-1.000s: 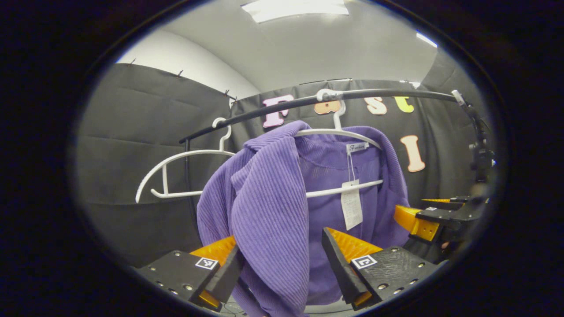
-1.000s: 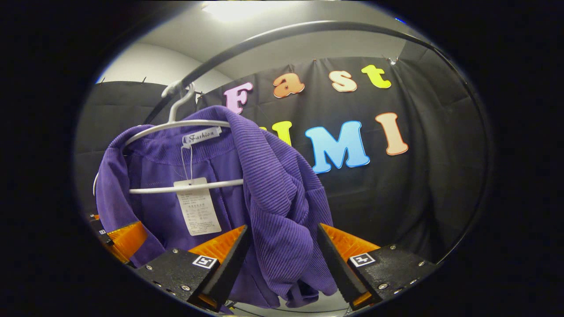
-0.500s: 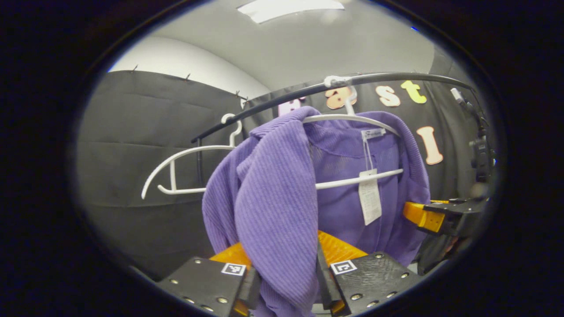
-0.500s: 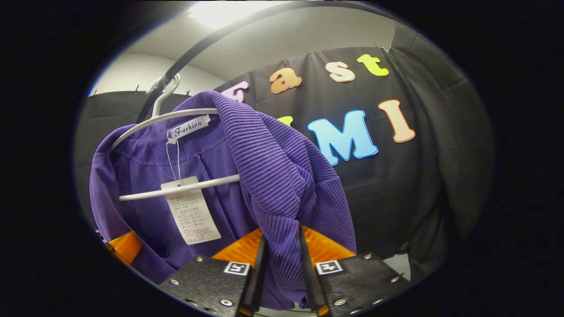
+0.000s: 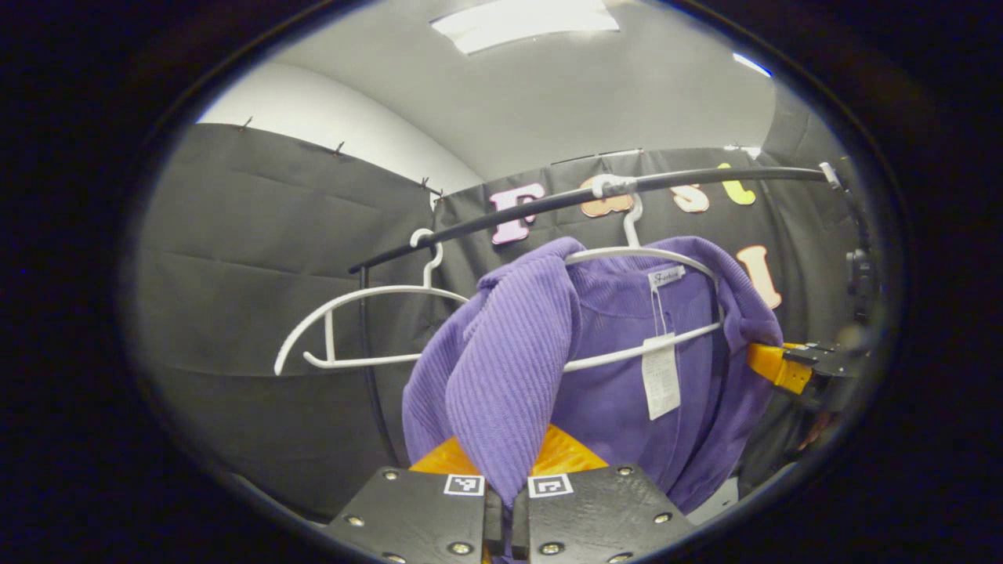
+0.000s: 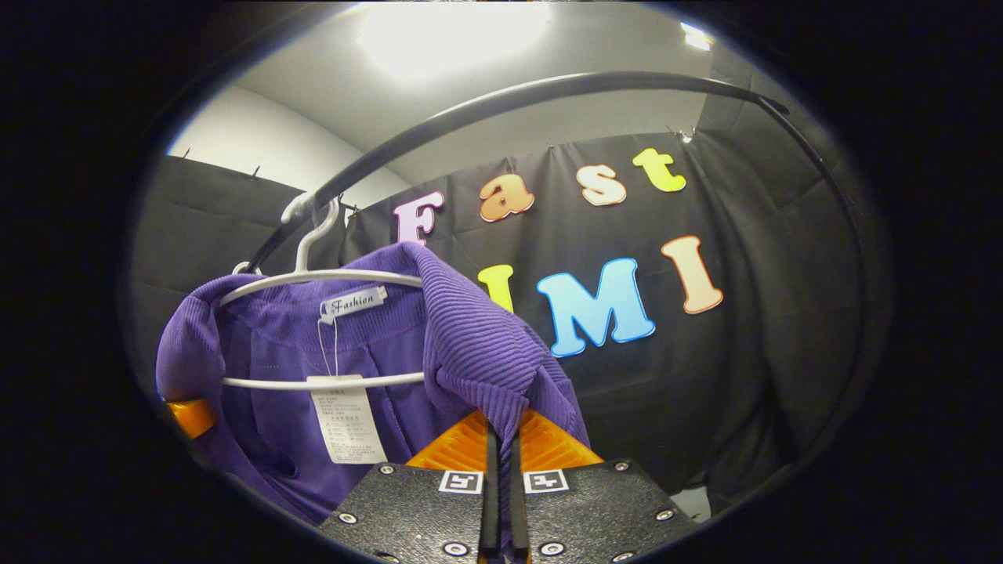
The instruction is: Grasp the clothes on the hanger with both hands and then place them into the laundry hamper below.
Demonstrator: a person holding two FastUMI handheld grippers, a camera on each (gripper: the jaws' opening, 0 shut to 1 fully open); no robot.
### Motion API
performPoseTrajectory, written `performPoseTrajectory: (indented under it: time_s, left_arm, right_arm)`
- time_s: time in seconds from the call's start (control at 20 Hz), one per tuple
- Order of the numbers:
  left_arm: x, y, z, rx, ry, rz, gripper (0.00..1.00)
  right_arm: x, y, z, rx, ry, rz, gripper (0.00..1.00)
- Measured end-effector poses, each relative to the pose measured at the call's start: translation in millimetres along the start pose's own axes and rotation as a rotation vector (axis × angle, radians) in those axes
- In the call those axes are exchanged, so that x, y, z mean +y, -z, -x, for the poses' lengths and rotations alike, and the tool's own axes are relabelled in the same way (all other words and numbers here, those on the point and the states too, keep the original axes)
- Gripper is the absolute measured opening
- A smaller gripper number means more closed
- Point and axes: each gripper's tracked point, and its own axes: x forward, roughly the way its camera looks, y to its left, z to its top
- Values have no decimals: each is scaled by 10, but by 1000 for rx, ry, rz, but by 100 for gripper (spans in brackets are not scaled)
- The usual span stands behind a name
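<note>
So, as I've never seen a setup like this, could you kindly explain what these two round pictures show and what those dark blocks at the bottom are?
Each picture comes from a fisheye camera riding on a hand-held two-finger gripper, looking forward along its fingers. The dark blocks at the bottom are that gripper's own fingers.

In the left gripper view, the left gripper is shut on a fold of the purple cardigan. In the right gripper view, the right gripper is shut on the garment's other front edge.

The cardigan hangs on a white hanger hooked over a black rail. A paper tag dangles from its collar. A second, bare white hanger hangs further along the rail.

There is no table here, and no laundry hamper in sight.
</note>
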Motion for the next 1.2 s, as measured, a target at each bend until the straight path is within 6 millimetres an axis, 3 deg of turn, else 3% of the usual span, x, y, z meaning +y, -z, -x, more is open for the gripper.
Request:
performPoseTrajectory:
  time_s: [0.05,0.1,0.35,0.5,0.55,0.65,0.8,0.9,1.2]
  left_arm:
    - [40,-86,42,-14,-1,5,5]
    - [90,-171,83,-32,-4,5,1]
    - [373,-646,169,-113,-47,-9,7]
    - [566,-765,96,-106,-83,4,10]
    - [638,-809,47,-109,-92,2,5]
    - [700,-866,-25,-113,-74,2,10]
    - [840,-981,-62,-125,-68,-39,5]
    - [945,-1028,-121,-125,-76,-52,10]
    - [1306,-1164,-266,-131,-81,-30,10]
  right_arm:
    - [-40,-89,2,-20,9,7,5]
    - [-81,-174,7,-38,18,12,3]
    - [-329,-537,-46,-115,67,38,5]
    - [-441,-687,-186,-146,90,45,5]
    - [-499,-733,-237,-156,97,49,5]
    - [-559,-799,-297,-171,107,58,5]
    - [-579,-846,-331,-174,104,58,5]
    - [-638,-818,-389,-174,106,49,5]
    - [-639,-644,-608,-159,83,58,5]
